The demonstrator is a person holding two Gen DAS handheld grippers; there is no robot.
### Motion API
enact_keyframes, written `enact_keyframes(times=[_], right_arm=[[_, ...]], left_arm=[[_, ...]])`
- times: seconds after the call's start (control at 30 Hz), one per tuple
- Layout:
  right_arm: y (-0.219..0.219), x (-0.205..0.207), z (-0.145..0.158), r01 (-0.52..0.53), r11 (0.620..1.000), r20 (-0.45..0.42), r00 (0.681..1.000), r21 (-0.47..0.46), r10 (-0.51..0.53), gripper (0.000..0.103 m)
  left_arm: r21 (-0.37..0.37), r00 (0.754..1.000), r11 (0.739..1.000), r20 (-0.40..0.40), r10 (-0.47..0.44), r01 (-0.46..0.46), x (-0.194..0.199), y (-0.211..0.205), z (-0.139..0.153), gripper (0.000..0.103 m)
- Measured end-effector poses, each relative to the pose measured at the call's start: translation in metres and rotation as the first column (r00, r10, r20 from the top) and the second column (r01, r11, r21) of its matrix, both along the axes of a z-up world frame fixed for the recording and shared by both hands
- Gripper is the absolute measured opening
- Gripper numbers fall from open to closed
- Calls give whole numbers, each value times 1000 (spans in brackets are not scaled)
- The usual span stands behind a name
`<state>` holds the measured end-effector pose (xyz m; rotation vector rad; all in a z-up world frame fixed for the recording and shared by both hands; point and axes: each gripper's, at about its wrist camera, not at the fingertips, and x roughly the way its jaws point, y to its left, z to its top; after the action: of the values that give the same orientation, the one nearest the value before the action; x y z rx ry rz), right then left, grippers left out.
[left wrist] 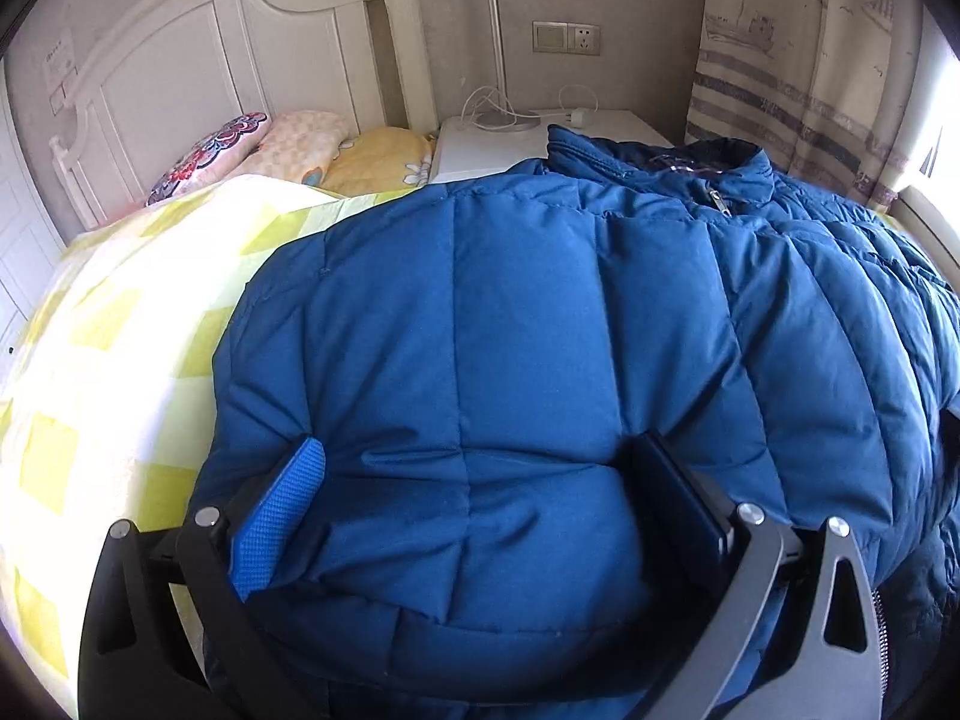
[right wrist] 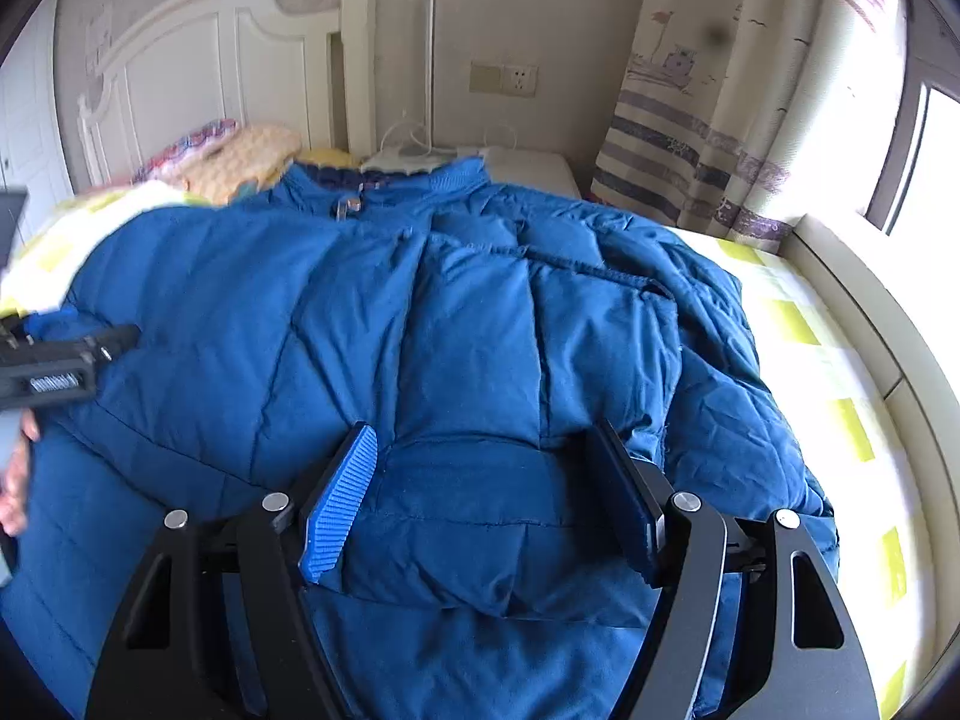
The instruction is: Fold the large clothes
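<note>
Your left tool (left wrist: 480, 516) has its two fingers spread wide, with a thick bulge of the blue padded jacket (left wrist: 540, 324) swelling up between them; the fabric presses against both pads, so you are pinching a fat fold of it. Your right tool (right wrist: 486, 498) stands the same way, jaws wide with a puffy fold of the jacket gripped between the ribbed blue pad (right wrist: 339, 510) and the dark one opposite. Your jacket lies spread across the bed (left wrist: 120, 312), over the yellow-and-white checked sheet, its collar and zip pull (left wrist: 717, 201) toward the pillows (left wrist: 288, 150) and white headboard (left wrist: 198, 60). In the right wrist view, your left tool shows blurred at the left edge, just above the jacket, with your hand (right wrist: 15, 480) behind it.
</note>
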<state>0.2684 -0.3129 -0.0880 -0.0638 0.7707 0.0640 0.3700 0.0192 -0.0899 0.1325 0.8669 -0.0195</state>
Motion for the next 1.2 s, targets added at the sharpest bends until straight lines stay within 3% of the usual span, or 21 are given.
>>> enact_keyframes(times=[0.1,0.2,0.27,0.3,0.37,0.43,0.53,0.63,0.7,0.77,0.87,0.97,1.07,1.2], right_arm=[[0,4,18,-1,999,33,999,54,0,70],[11,18,37,-6,1000,105,994,-6,7,70],[19,35,38,-26,999,112,993,-43,31,79],[20,43,35,-27,997,102,994,-66,34,81],[21,70,9,-26,993,-18,1000,-117,24,86],[16,80,-4,-34,997,-57,998,-72,29,86],[11,72,9,1,1000,-79,997,-19,-3,84],[15,40,27,-40,999,16,999,28,39,86],[20,30,24,-75,997,19,997,-23,76,88],[28,30,-1,-111,988,-36,994,-106,108,90],[22,32,-6,-110,992,-45,993,-60,107,91],[27,32,-9,-106,990,-47,994,-98,102,92],[28,34,-11,-106,989,-52,994,-106,101,92],[28,32,-11,-106,989,-53,993,-103,101,93]], left_arm=[[11,1000,1000,0,2,-2,-13,2,-8,101],[11,1000,1000,0,3,-3,-14,2,-9,101],[10,1000,1000,0,3,-3,-14,2,-9,101],[10,1000,1000,0,3,-3,-14,1,-9,101],[8,1000,1000,1,3,-3,-14,2,-9,101],[4,1000,1000,0,4,-4,-14,2,-9,101],[3,1000,1000,0,5,-5,-16,3,-9,101],[5,1000,1000,0,6,-6,-17,3,-9,101],[4,1000,1000,1,7,-7,-17,2,-9,101],[8,1000,1000,2,6,-6,-18,1,-9,101],[31,1000,1000,-20,-5,6,-16,-1,-6,101],[13,996,1000,-92,-10,12,-6,-1,8,101],[-50,999,999,-40,6,-8,6,-4,28,101],[6,999,1000,-35,1,-1,42,-24,14,101]])
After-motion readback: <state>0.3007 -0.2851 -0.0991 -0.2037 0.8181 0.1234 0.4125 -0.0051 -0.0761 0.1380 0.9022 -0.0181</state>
